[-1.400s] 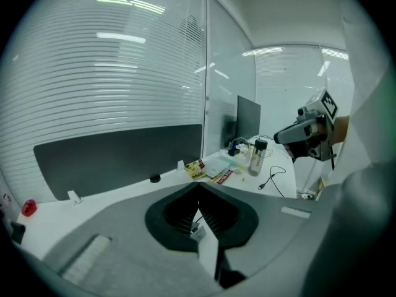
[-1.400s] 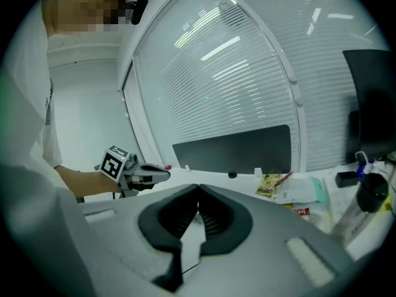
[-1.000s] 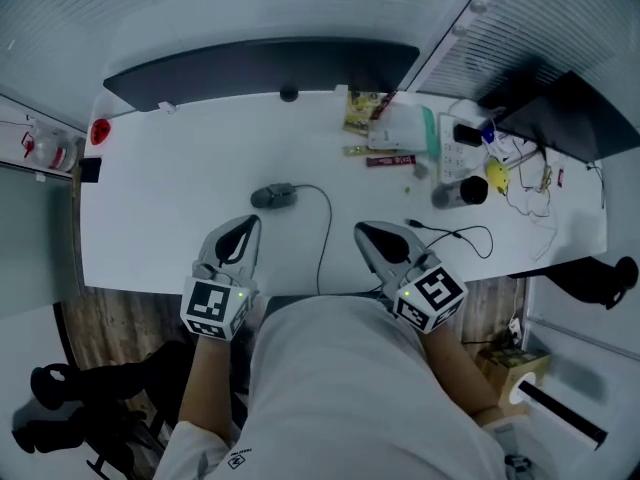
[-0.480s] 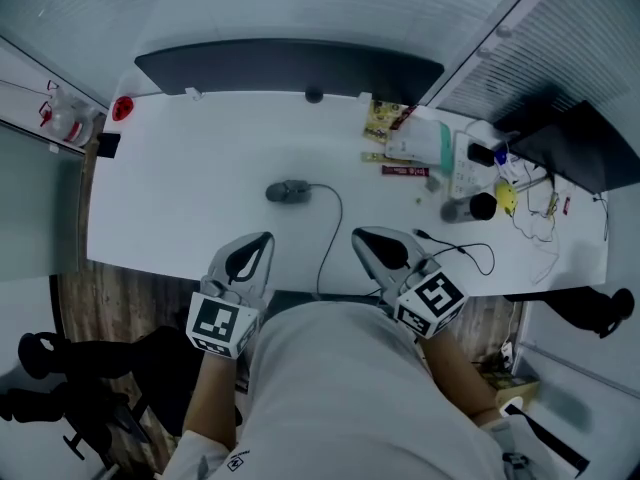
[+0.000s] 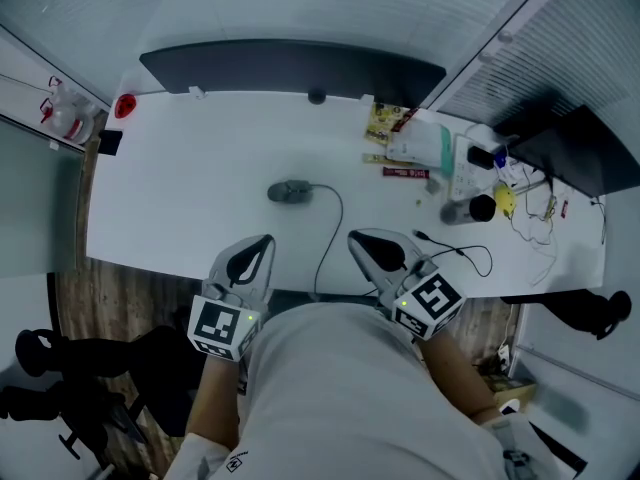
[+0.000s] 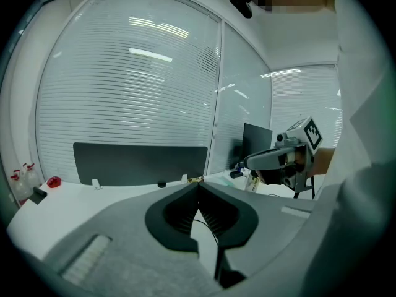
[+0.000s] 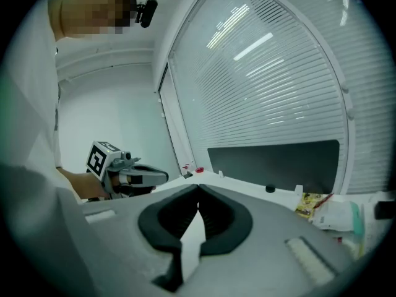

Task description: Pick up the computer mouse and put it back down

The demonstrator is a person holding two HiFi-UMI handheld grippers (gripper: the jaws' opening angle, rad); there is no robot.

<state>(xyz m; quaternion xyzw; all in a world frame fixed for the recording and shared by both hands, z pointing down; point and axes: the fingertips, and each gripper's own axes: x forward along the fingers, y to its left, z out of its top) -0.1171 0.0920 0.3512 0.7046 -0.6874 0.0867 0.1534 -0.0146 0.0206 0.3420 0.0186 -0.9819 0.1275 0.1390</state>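
Grey mouse, small and blurred, lies on the desk beyond left tongs and right tongs, both clenched empty.

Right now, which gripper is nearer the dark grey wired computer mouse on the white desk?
Left. The left gripper sits just short of the mouse, slightly to its left; the right gripper is farther off, to its right, across the cable.

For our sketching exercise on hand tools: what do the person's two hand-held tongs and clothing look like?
The left tongs and right tongs are grey, pointed shells with black ribbed pads. Each carries a white cube with black square markers and a small green light. The person wears a white top.
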